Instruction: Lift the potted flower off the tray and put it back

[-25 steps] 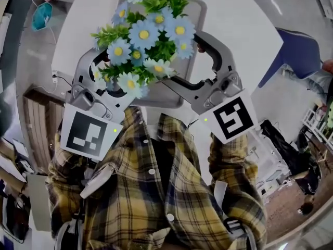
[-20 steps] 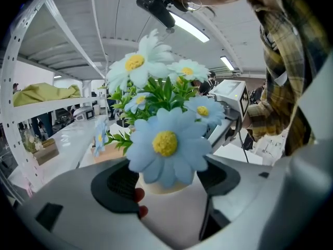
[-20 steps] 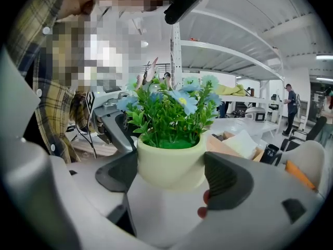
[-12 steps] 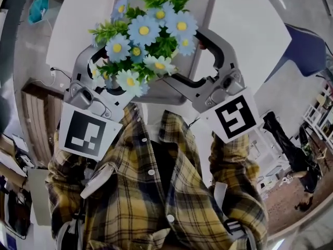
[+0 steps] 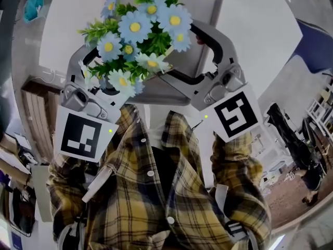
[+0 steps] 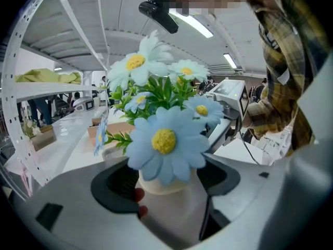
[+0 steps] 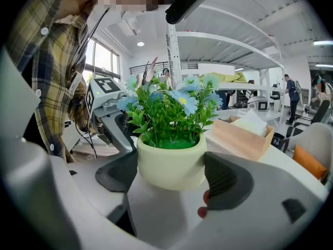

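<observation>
A round white surface (image 5: 260, 30) is seen carrying a grey tray (image 5: 207, 14), and over the tray's near part the potted flower (image 5: 136, 38) is held from both sides. Its cream pot (image 7: 169, 163) is clamped by the fingers (image 6: 118, 185) of the left gripper (image 6: 169, 181) and by the fingers (image 7: 230, 180) of the right gripper (image 7: 173, 175). Whether its base touches the tray cannot be told.
</observation>
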Demonstrator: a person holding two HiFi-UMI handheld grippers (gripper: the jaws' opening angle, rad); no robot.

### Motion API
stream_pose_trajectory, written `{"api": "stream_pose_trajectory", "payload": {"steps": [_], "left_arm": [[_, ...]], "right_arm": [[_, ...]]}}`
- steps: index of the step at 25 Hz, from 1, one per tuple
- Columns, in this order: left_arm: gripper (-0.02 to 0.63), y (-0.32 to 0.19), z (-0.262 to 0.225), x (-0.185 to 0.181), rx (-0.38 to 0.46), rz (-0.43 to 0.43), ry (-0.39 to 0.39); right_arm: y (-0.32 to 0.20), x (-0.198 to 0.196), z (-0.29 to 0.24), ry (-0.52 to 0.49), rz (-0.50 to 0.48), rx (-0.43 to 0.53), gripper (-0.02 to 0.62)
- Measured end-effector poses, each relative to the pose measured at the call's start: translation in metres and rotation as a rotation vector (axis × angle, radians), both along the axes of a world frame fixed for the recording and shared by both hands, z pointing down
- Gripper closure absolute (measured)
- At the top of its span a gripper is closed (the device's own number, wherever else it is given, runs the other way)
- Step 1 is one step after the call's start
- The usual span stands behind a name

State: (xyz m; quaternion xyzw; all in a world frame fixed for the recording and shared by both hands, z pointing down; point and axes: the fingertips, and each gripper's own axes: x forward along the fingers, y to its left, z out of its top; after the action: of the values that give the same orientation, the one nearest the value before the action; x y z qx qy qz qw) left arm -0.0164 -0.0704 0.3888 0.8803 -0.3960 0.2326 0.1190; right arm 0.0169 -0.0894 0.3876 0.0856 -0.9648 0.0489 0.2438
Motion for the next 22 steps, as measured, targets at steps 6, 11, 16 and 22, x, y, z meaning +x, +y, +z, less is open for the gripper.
{"api": "stream_pose_trajectory", "payload": {"steps": [6, 11, 16, 22], "left_arm": [[0.273, 0.0006, -0.0001, -0.0006, -0.006, 0.006, -0.003], [0.273, 0.0005, -0.0015, -0.0020, -0.002, 0.015, -0.015], [0.273, 0.0000, -0.0010, -0.0035, 0.004, 0.015, -0.022], [0.273, -0.0024, 0.0002, -0.0033, 0.023, 0.014, -0.019]], "right_arm": [[0.0014, -0.0008, 0.0013, 0.017, 0.002, -0.018, 0.219], [0.0018, -0.0023, 0.0011, 0.024, 0.009, -0.026, 0.219], [0.0023, -0.0030, 0.0034, 0.040, 0.010, -0.030, 0.219], [0.0000, -0.0024, 0.0044, 0.048, 0.010, -0.006, 0.219]]}}
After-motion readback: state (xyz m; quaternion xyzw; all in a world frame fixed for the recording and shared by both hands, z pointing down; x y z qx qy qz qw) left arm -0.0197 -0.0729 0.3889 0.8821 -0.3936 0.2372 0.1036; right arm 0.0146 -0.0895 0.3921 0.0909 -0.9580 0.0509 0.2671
